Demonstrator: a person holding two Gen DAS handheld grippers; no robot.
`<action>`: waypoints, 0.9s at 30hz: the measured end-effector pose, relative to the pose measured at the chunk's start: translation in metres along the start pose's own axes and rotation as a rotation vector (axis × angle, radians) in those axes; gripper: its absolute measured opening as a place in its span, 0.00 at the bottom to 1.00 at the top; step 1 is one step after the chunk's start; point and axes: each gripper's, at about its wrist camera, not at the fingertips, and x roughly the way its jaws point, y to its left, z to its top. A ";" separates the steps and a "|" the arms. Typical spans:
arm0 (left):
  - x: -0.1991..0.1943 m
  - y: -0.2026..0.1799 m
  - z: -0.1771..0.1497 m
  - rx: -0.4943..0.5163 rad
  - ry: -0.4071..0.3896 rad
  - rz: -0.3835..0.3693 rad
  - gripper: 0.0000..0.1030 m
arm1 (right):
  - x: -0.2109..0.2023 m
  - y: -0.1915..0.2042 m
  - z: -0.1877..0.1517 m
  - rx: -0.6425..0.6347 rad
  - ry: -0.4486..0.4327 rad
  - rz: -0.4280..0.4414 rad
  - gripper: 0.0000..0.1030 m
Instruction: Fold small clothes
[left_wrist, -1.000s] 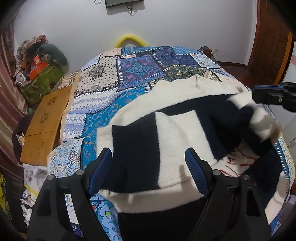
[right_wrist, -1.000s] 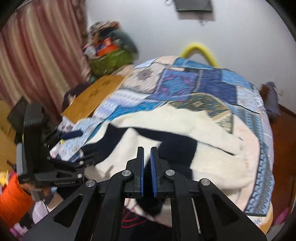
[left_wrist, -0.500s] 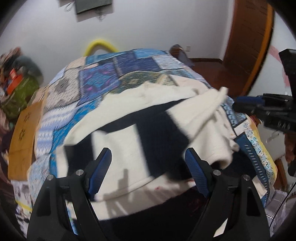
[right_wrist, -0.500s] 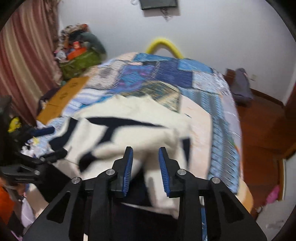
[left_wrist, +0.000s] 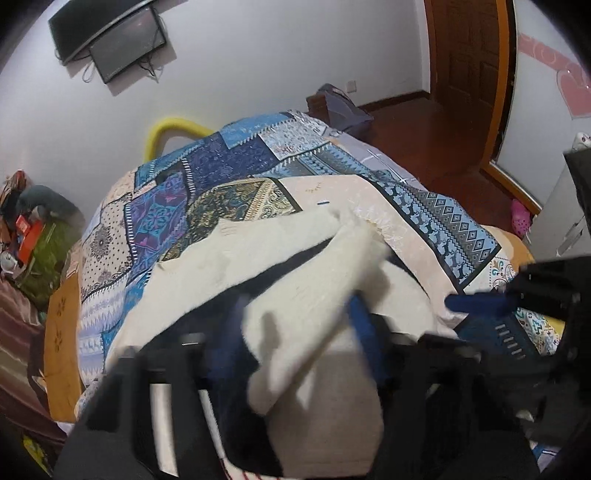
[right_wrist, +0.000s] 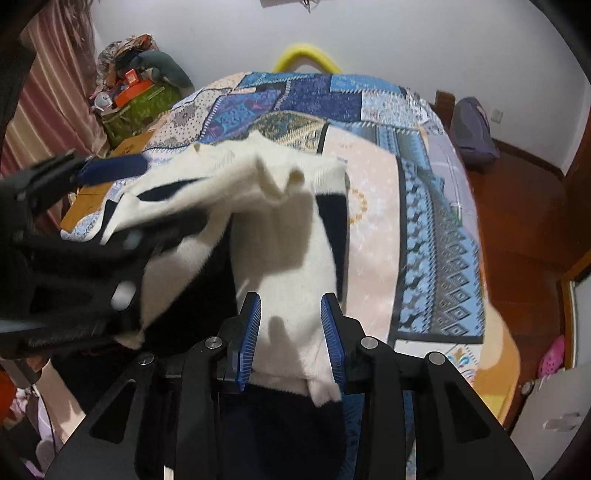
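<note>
Bed (right_wrist: 373, 206) with blue patchwork quilt (left_wrist: 229, 166) fills both views; yellow curved bar (right_wrist: 304, 55) at its far end against the white wall.

Sweater (right_wrist: 280, 236), cream with navy blocks, lies on the near half of the bed, bunched, one cream fold raised across the middle toward the left-hand side.

Left claw (left_wrist: 295, 343): pitched steeply down, badly motion-blurred. Jaws have just been closing; a cream fold of the sweater sits between the blue pads. Looks like they pinch it, but blur stops me confirming contact. In the right wrist view the claw comes in from the left edge, level with the raised fold.

Right claw (right_wrist: 291, 328): pitched steeply down over the sweater's near edge. Jaws have just been opening, now narrow-to-mid gap. A cream strip runs between the fingers (right_wrist: 334, 336), with slack either side, not squeezed.
</note>
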 end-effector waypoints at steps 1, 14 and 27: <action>0.003 0.002 0.002 -0.010 0.009 -0.007 0.19 | 0.002 0.000 -0.003 0.002 0.006 0.004 0.30; -0.070 0.125 -0.048 -0.273 -0.114 0.024 0.08 | 0.001 0.017 0.002 -0.014 -0.005 0.024 0.30; -0.037 0.215 -0.170 -0.418 0.143 -0.051 0.19 | 0.016 0.027 0.005 -0.029 0.027 -0.023 0.30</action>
